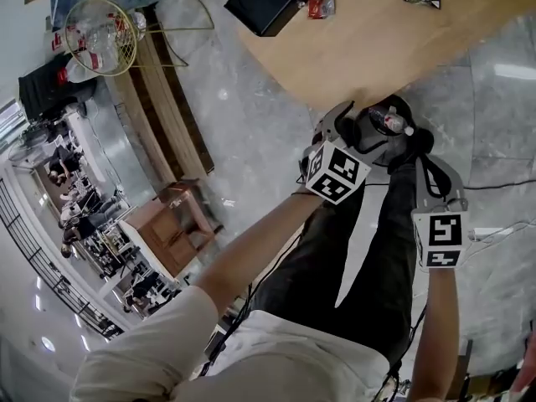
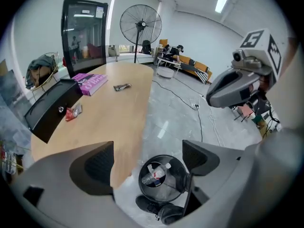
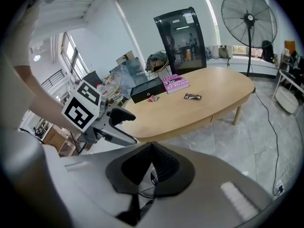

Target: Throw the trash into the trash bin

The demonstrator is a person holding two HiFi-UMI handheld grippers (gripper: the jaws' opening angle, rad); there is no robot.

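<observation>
A round black trash bin [image 2: 176,174] stands on the grey floor by the wooden table's edge, with a clear plastic bottle [image 2: 156,174] with a red label lying inside it. My left gripper [image 2: 148,158] hangs right above the bin, open, nothing between its jaws. From the head view the bin [image 1: 400,107] and bottle [image 1: 390,121] lie just beyond both grippers. The right gripper [image 3: 152,159] is shut, its pads meeting, with nothing seen held. It sits beside the bin [image 1: 419,145], to the right of the left gripper [image 1: 350,122].
The oval wooden table [image 2: 118,113] carries a black box [image 2: 50,106], a red wrapper [image 2: 72,112], a pink book [image 2: 90,83] and a dark wrapper [image 2: 122,86]. A standing fan [image 2: 140,25] and cables on the floor lie beyond. A black shoe [image 2: 161,212] is beside the bin.
</observation>
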